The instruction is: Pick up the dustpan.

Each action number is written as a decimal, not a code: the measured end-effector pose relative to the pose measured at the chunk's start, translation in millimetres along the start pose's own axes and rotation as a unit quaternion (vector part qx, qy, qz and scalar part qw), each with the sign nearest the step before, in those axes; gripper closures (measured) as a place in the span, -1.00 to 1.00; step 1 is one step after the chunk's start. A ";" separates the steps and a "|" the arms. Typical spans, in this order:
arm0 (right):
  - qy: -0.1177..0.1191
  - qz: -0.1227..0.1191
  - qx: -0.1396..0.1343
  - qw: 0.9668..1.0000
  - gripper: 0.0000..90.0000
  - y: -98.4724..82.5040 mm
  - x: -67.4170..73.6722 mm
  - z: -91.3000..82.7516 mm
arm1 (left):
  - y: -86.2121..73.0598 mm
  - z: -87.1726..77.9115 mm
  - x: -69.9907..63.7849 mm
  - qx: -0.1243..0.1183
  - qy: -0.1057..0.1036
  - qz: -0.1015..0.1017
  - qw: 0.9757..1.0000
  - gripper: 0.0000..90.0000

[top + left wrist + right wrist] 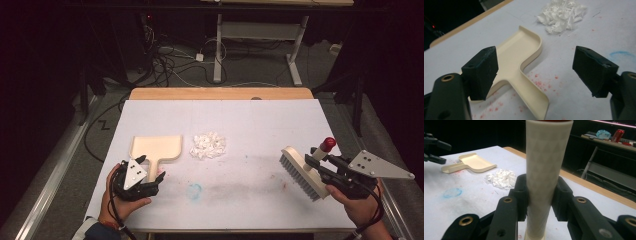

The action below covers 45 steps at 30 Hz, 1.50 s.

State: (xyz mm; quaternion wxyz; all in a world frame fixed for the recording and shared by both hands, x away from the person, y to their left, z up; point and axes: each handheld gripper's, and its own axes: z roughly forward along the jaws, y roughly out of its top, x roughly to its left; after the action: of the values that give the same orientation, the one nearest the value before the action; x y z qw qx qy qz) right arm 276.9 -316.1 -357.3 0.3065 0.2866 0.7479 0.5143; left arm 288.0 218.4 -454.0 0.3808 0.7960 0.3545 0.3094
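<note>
1. Brush (302, 172): it hangs over the right side of the desk (250, 130), bristles turned down and to the left, its handle (546, 177) rising toward a red cap (328, 144). Your right tongs (320, 162) are clenched on the handle; in the right gripper view both pads press against its pale, patterned shaft from either side.
2. Dustpan (155, 149): it lies flat on the left part of the desk, open mouth facing away from you, its stem (534, 97) pointing back toward your left hand (117, 200).
3. Left tongs (150, 175): released. In the left gripper view the jaws stand wide apart, one pad (482, 71) over the near corner of the pan where the stem begins, the other off to the side above bare desk. Whether that pad touches the pan cannot be told.
4. Scraps (208, 145): a small heap of white shredded bits sits just right of the dustpan, near the middle of the desk, well apart from the brush.
5. Desk surface: white sheet over a wooden top, whose edge (220, 93) shows at the far side. A faint blue ring (195, 190) marks the sheet nearer you than the scraps, and red specks (541, 83) lie around the dustpan's stem.
</note>
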 end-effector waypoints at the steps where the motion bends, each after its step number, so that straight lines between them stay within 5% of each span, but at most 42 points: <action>1: -0.004 0.000 0.001 1.000 0.56 -0.8 -0.5 0.3 | -2.0 -1.5 0.7 0.002 0.002 -0.007 1.000 -0.56; 3: -0.010 -0.004 0.007 1.000 0.56 -1.9 -1.3 1.6 | -8.2 -4.7 2.3 0.006 -0.016 -0.047 0.999 -0.56; 7: -0.011 -0.002 0.009 1.000 0.56 -3.9 -4.4 2.6 | -14.7 -7.0 1.3 0.023 -0.019 -0.063 0.998 -0.56; 12: -0.015 0.003 0.003 1.000 0.56 -3.4 -9.5 4.5 | -18.4 -7.6 -0.6 0.051 0.001 -0.082 0.995 -0.56; 14: -0.011 0.002 0.002 1.000 0.55 -3.2 -10.1 4.9 | -21.8 3.7 4.3 0.093 0.007 -0.120 0.988 -0.53; 15: -0.012 0.005 0.003 1.000 0.55 -3.4 -10.3 5.4 | -21.8 3.7 4.3 0.093 0.007 -0.120 0.988 -0.53; 18: -0.015 0.006 0.005 1.000 0.55 -4.1 -12.4 8.0 | -21.5 20.1 10.6 0.120 0.009 -0.151 0.981 -0.53; 20: -0.015 0.006 0.007 1.000 0.55 -4.1 -12.3 8.7 | -20.3 23.2 12.9 0.121 0.007 -0.157 0.980 -0.51; 22: -0.015 0.008 0.006 1.000 0.55 -4.5 -12.4 9.7 | -17.4 37.7 19.4 0.126 -0.014 -0.187 0.974 -0.46; 24: -0.013 0.013 0.004 1.000 0.55 -5.7 -12.7 10.6 | -14.4 50.8 21.2 0.154 0.005 -0.179 0.972 -0.44; 28: -0.013 0.015 0.006 1.000 0.55 -6.4 -12.6 11.2 | -6.6 66.3 23.1 0.150 0.025 -0.189 0.970 -0.39; 30: -0.011 0.016 0.007 1.000 0.55 -6.3 -12.6 11.4 | -6.3 69.2 22.5 0.141 0.026 -0.188 0.972 -0.33; 40: -0.005 0.018 0.013 1.000 0.55 -8.0 -11.7 15.1 | -7.9 68.2 27.4 0.136 0.031 -0.183 0.973 0.40; 45: -0.005 0.018 0.017 1.000 0.55 -8.2 -11.2 16.4 | -5.6 67.8 29.5 0.140 0.025 -0.175 0.974 0.41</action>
State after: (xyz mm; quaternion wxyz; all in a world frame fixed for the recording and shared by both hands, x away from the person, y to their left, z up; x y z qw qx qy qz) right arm 295.6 -317.3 -367.9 0.2957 0.3076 0.7496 0.5060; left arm 354.3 218.4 -487.2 0.3052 0.7589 0.5376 0.2048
